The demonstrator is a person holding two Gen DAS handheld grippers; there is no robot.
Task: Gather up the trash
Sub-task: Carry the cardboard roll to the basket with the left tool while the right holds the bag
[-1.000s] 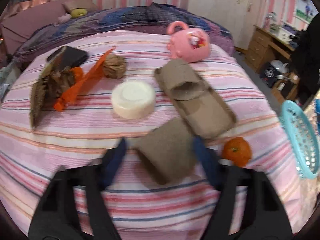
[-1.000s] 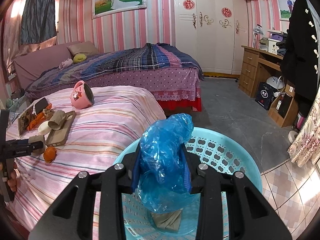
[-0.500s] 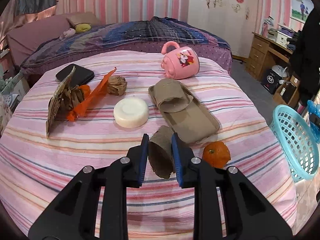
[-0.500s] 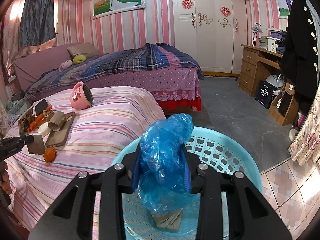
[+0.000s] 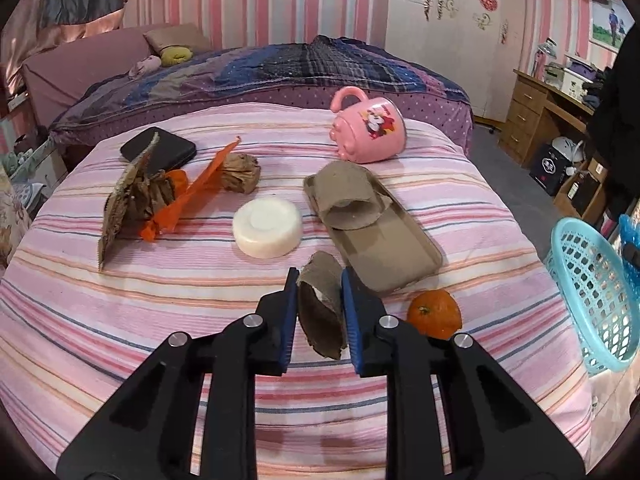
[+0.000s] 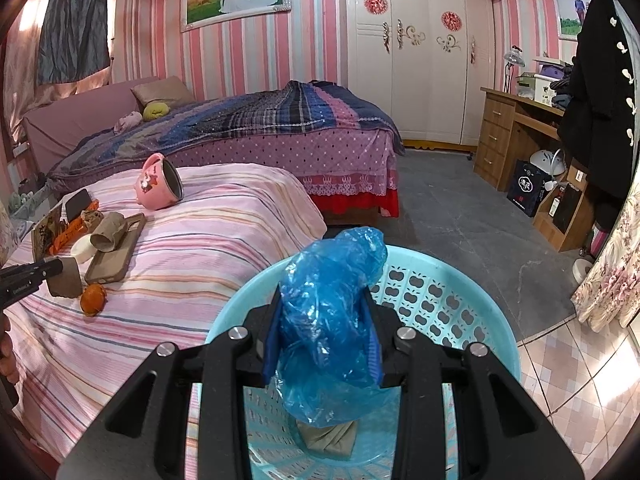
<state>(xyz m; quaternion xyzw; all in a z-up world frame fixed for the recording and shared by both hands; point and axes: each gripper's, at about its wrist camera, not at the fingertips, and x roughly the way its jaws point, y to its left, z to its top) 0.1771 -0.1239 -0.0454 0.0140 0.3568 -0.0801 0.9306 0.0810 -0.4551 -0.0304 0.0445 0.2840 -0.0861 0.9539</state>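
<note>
My left gripper (image 5: 319, 312) is shut on a squashed brown cardboard tube (image 5: 322, 310) and holds it above the striped pink bed; it also shows in the right wrist view (image 6: 64, 278). My right gripper (image 6: 326, 332) is shut on a crumpled blue plastic bag (image 6: 330, 328) over the light-blue basket (image 6: 460, 280), which holds a brown scrap (image 6: 330, 438). The basket (image 5: 592, 292) is at the bed's right edge. A second cardboard tube (image 5: 346, 204), an orange wrapper (image 5: 184, 200), a crumpled paper ball (image 5: 240, 172) and torn cardboard (image 5: 124, 204) lie on the bed.
On the bed are a brown phone case (image 5: 384, 248), a white round puck (image 5: 267, 227), an orange fruit (image 5: 435, 314), a pink mug (image 5: 370, 128) on its side and a black phone (image 5: 160, 148). A second bed (image 6: 260, 120) and a wooden desk (image 6: 516, 136) stand behind.
My left gripper closed on the cardboard tube and lifted it off the bed, pulling back. My right gripper and its blue bag stayed over the basket.
</note>
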